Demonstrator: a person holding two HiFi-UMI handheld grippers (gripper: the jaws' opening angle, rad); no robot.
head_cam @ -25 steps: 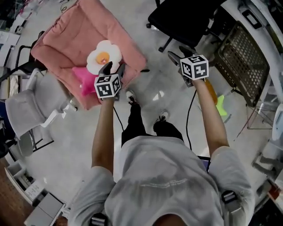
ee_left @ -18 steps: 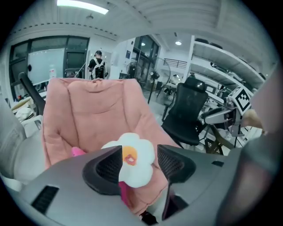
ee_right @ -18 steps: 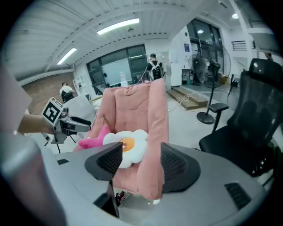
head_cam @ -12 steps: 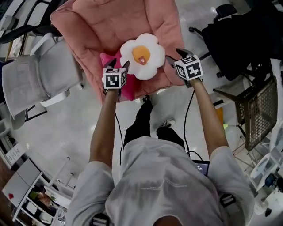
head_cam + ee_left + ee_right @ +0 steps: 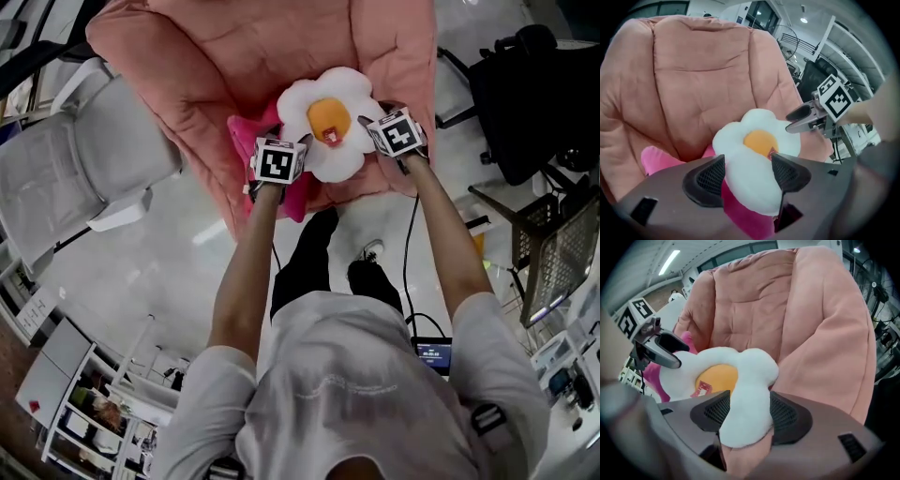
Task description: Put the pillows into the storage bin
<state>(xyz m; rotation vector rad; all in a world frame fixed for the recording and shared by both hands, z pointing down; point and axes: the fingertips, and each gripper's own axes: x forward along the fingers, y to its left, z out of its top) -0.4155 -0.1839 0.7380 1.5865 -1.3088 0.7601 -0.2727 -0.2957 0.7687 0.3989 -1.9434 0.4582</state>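
Observation:
A white flower pillow [image 5: 325, 122] with an orange middle lies on a pink padded armchair [image 5: 206, 56], on top of a bright pink pillow [image 5: 246, 141]. My left gripper [image 5: 286, 139] is at the flower's left side. Its jaws are opening, and a white petal [image 5: 750, 180] lies between the pads without being squeezed. My right gripper [image 5: 375, 112] is at the flower's right side, open, and a petal [image 5: 745, 418] fills the gap between its pads. Each gripper appears in the other's view: the right gripper [image 5: 801, 119] and the left gripper [image 5: 665, 352]. No storage bin is in view.
A grey chair [image 5: 75, 178] stands left of the armchair. A black office chair [image 5: 534, 94] and a wire mesh basket [image 5: 562, 244] are at the right. Shelving [image 5: 75, 412] is at the lower left. The person's feet stand just before the armchair.
The person has turned toward the armchair and both grippers have moved in on the flower pillow from either side. The left jaws have widened around a petal.

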